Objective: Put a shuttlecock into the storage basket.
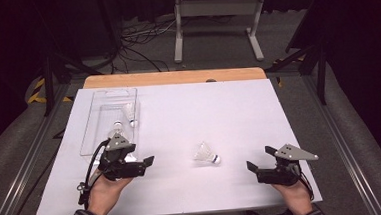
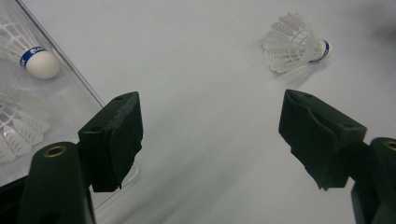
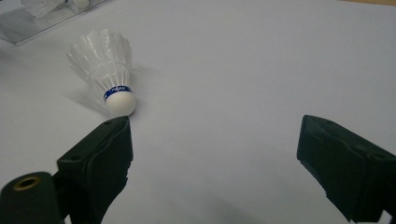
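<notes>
At the left of the counter (image 1: 184, 198), two shuttlecocks (image 1: 130, 112) are already laid in the clear tray (image 1: 87, 139), and the left tool (image 1: 149, 162) is held wide apart and empty just beside it. One loose shuttlecock (image 1: 206, 153) is left lying on its side between the tools, so the work is judged mostly done. At the right, the right tool (image 1: 251, 166) is also held wide and empty, near the loose shuttlecock but apart from it.

Bright, even light on the white tabletop (image 1: 189, 117); the room beyond falls away dark. In both gripper views the near black fingers (image 2: 112, 140) are soft and out of focus, and the shuttlecock (image 3: 105, 74) casts only a faint, blurred shadow.
</notes>
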A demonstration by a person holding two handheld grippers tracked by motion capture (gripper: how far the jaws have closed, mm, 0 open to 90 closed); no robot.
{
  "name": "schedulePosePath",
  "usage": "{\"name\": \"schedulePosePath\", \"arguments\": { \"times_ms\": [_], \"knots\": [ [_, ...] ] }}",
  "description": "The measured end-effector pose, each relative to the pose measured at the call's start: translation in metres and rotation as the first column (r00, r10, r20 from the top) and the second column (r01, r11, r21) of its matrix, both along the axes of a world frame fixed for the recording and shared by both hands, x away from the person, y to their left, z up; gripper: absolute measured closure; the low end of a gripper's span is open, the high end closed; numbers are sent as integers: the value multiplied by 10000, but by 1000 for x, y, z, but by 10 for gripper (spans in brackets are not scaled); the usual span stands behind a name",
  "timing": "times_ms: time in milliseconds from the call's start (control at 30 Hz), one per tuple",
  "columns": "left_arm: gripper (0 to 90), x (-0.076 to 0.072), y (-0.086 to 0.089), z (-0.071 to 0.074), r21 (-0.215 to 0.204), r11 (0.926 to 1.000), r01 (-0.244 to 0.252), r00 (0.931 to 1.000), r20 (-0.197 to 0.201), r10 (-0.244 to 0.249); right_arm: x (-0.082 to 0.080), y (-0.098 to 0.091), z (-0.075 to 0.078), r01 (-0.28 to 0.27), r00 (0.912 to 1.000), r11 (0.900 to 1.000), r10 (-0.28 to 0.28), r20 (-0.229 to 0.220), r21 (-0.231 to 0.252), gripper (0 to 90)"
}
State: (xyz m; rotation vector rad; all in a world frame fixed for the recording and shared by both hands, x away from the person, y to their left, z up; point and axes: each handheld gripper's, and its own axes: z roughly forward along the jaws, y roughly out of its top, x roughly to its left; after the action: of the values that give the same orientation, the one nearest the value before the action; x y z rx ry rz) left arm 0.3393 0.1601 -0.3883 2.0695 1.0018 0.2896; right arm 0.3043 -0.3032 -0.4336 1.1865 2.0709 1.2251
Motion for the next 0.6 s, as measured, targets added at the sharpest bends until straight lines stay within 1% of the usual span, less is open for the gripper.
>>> {"name": "schedulePosePath", "arguments": {
  "times_ms": [33,67,233,267,333,367,400,467,533,600],
  "knots": [
    [228,0,-1,0,-37,10000,-4,10000,-63,4,0,0,0,-1,10000,10000,1,1,0,109],
    [228,1,-2,0,30,10000,40,10000,-58,-40,0,0,0,0,10000,10000,0,1,2,109],
    [228,3,-7,0,44,9999,151,9998,-108,-150,0,0,0,-16,10000,10000,16,-3,2,110],
    [228,3,-7,0,118,9998,160,9998,-93,-159,0,0,0,-18,10000,10000,18,-2,4,109],
    [237,3,-10,0,19,9998,180,9994,-284,-180,0,0,0,4,10000,10000,-4,12,5,110],
    [239,3,-11,-1,27,9997,222,9994,-255,-222,0,0,0,7,10000,10000,-7,11,7,109],
    [241,4,-11,0,118,9996,249,9994,-249,-246,0,0,0,-5,10000,10000,5,9,7,110],
    [242,4,-13,-1,41,9996,282,9990,-336,-280,0,0,0,-15,10000,10000,15,10,-4,109],
    [243,5,-13,-1,160,9995,286,9991,-305,-281,0,0,0,-14,10000,10000,14,10,-2,109],
    [244,6,-14,-2,95,9995,317,9987,-406,-313,0,0,0,-11,10000,10000,11,9,1,109]
  ]
}}
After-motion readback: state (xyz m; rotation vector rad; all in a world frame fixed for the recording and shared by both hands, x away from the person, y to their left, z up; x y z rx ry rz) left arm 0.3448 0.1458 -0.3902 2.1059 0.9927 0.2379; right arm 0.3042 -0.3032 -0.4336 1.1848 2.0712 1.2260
